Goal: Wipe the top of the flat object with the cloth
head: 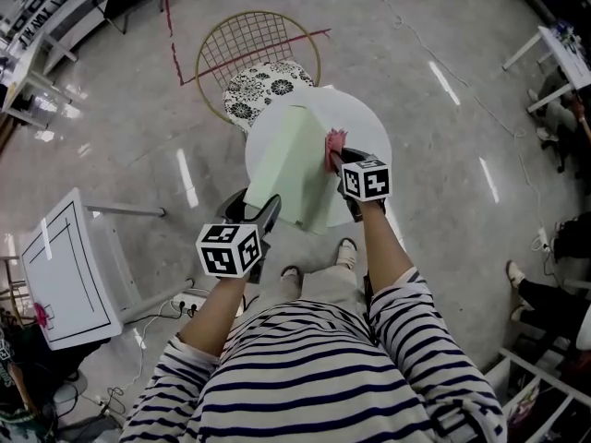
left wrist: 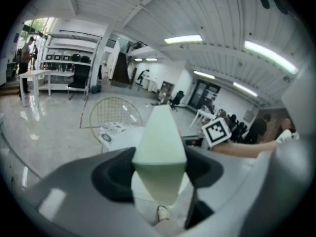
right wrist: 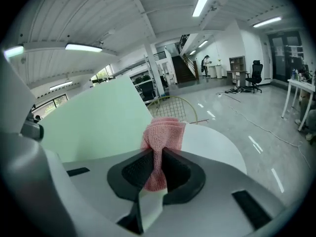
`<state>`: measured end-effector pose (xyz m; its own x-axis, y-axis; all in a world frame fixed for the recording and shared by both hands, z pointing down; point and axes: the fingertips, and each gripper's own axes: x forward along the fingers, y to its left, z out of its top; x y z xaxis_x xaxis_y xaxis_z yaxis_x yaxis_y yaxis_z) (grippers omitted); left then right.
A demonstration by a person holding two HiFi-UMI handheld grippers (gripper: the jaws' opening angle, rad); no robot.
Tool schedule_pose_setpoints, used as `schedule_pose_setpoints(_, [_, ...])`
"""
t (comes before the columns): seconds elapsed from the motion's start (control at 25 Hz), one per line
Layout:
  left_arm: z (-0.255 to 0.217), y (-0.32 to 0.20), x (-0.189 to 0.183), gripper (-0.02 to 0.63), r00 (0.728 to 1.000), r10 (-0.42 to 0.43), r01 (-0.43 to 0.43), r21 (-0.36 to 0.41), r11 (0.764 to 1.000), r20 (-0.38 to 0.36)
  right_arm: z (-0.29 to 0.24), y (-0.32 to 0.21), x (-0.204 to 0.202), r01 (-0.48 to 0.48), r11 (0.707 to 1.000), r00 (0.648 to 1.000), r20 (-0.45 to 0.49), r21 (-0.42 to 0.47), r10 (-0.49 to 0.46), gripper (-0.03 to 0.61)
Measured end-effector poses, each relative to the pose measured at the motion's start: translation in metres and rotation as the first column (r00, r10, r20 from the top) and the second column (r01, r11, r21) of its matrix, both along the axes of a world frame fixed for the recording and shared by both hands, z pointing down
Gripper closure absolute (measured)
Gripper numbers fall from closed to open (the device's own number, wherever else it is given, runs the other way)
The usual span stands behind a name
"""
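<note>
A person in a striped top (head: 314, 367) stands at a small round white worktop (head: 369, 123), a pair of tongs in each hand. Nearest, the left tongs (head: 257, 209) are clamped on the near left corner of a pale green flat board (head: 294, 160). Their pads stand fairly wide apart because the board's edge fills the gap between them. The board lies across the left and middle of the worktop, and its near edge juts out past the rim, above the person's shoes (head: 346, 250).

A little farther off and to the right, the right tongs (head: 346, 158) are pinched almost fully closed on a pink woven cloth (head: 333, 143). The cloth bunches out beyond their tips at the board's right edge. Whether the cloth presses on the board cannot be told.

Beyond the worktop stands a wire-backed chair (head: 259, 49) with a black-and-white patterned cushion (head: 263, 86). A white side table (head: 65, 266) sits on the grey floor, well off to the left.
</note>
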<state>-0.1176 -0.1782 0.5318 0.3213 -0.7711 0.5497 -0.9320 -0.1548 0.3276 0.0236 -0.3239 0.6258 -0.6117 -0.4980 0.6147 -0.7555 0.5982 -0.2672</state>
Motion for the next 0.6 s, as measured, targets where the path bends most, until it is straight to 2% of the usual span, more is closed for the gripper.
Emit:
schedule_pose_setpoints(0.24, [-0.001, -0.003, 0.002, 0.318, 1.000, -0.001, 0.001, -0.003, 1.000, 0.004, 0.048, 0.009, 0.026, -0.035, 0.994, 0.997, -0.066, -0.100, 0.028, 0.529])
schedule_pose_setpoints(0.6, [0.000, -0.003, 0.001, 0.318, 1.000, -0.001, 0.001, -0.006, 1.000, 0.010, 0.108, 0.034, 0.051, -0.096, 0.968, 0.984, -0.166, -0.231, 0.057, 0.529])
